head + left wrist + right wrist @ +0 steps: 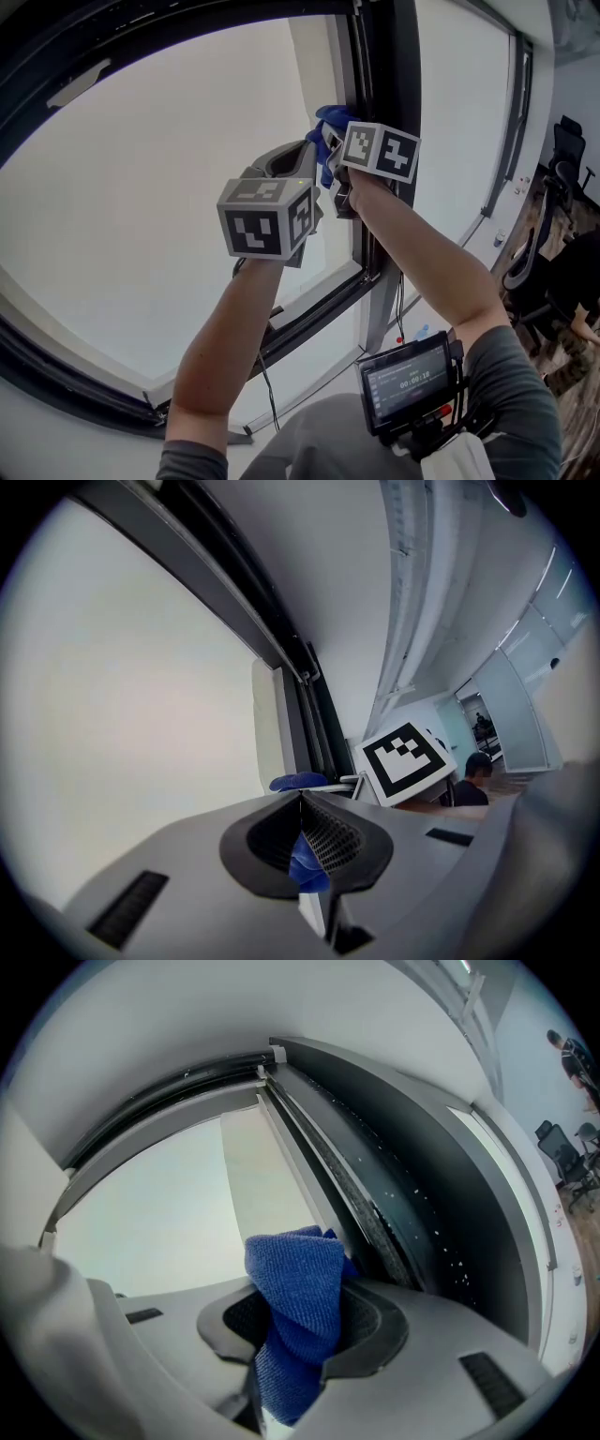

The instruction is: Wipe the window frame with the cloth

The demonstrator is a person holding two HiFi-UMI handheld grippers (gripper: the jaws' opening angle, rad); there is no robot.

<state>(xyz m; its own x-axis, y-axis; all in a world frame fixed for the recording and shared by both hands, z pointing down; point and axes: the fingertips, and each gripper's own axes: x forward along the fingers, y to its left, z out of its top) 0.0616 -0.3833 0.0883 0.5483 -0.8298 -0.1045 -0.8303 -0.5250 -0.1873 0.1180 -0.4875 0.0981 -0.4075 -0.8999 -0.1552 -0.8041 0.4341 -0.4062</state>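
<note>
Two claws were up, count them: the left claw [302,801] and the right claw [302,1309]. Each carried one marker cube, so two cubes, one on the left [267,217] and one on the right [380,150]. Just one blue cloth [295,1283] between the pair. Two bare forearms [225,337] reached up from below. Two glass panes, a big one [141,187] and a narrower one [459,122], with a single dark window frame upright [386,66] dividing them. One small screen [408,380] at the chest. At least two office chairs [525,262] off to the right. One background person [473,778] showed in the left gripper view.
</note>
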